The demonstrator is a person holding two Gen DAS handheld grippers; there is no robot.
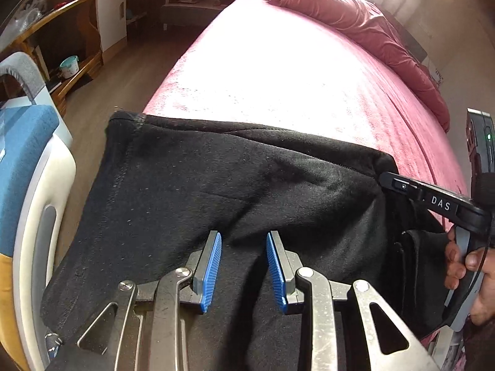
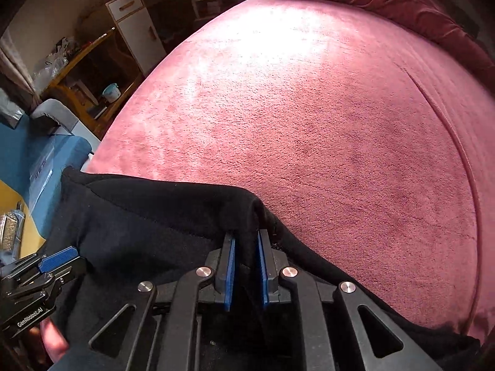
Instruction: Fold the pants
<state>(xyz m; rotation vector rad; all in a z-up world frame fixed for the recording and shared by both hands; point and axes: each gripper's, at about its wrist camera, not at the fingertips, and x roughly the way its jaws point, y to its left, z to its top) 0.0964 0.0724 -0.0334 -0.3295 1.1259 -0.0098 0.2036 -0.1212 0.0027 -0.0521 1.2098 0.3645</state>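
Now the right tongs [image 2: 246,266] pinch the black pants' [image 1: 216,191] edge, while the left tongs [image 1: 244,269] gape above them.

1 black pants [image 1: 216,185], 2 hand-held grippers, 1 bed [image 2: 309,108], 1 bucket [image 1: 68,66]

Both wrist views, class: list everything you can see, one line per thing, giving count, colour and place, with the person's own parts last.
pants: one, black, near end of bed
bed cover: one, pink, spread over bed
pillow: one, pink, far end of bed
bucket: one, pale teal, low wooden shelf, left
cabinet: one, white, far wall
left gripper: one, silver with blue pads, open above pants
right gripper: one, black with blue pads, shut on pants fold
hand: one, holding right gripper's handle
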